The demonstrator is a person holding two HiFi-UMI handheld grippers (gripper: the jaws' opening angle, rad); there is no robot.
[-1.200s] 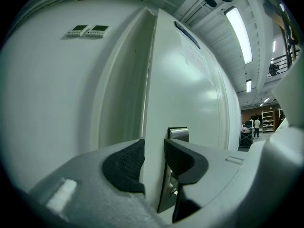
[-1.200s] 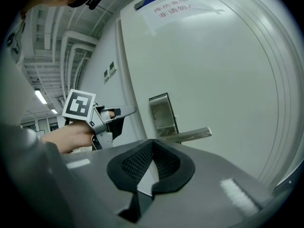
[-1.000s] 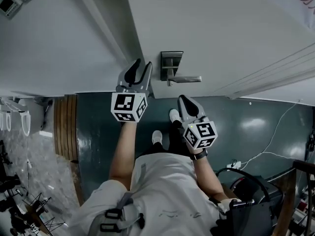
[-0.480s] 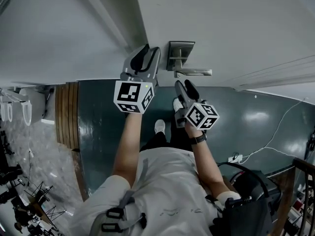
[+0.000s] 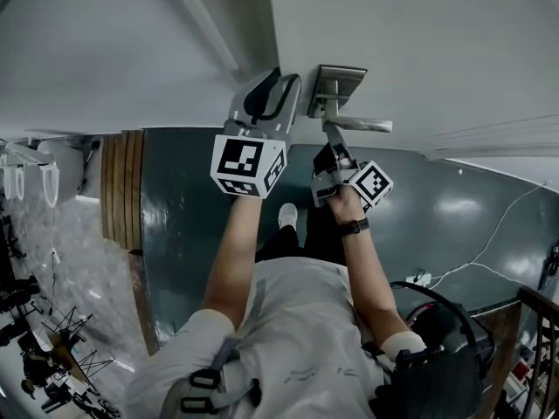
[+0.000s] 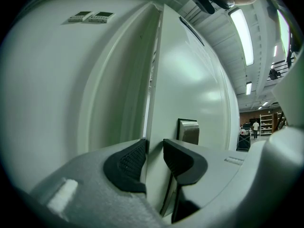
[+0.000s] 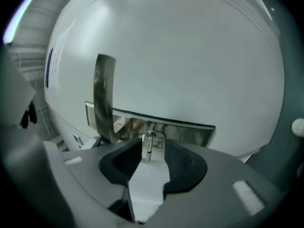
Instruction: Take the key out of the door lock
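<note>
A small metal key [image 7: 151, 144] sticks out of the silver lock plate [image 7: 190, 132] on the white door [image 5: 410, 42], below the lever handle [image 5: 358, 125]. My right gripper [image 7: 153, 148] points at the lock, its jaws on either side of the key. They have just swung wide and narrowed a little; the pads are clear of the key, so it is open. In the head view the right gripper [image 5: 336, 147] sits just under the handle. My left gripper [image 6: 154, 148] has just closed on the door's edge [image 6: 153, 103], one pad on each face; the head view shows this left gripper [image 5: 272, 90] beside the lock plate [image 5: 336, 81].
The door frame and wall [image 5: 131, 51] lie left of the door edge. On the dark floor are a wooden strip [image 5: 118, 190], the person's shoes [image 5: 286, 215] and a white cable [image 5: 489, 260] at the right.
The right gripper has moved from beside the body to the lock, rolled over, and gone from shut to open around the key. The left gripper stays on the door edge.
</note>
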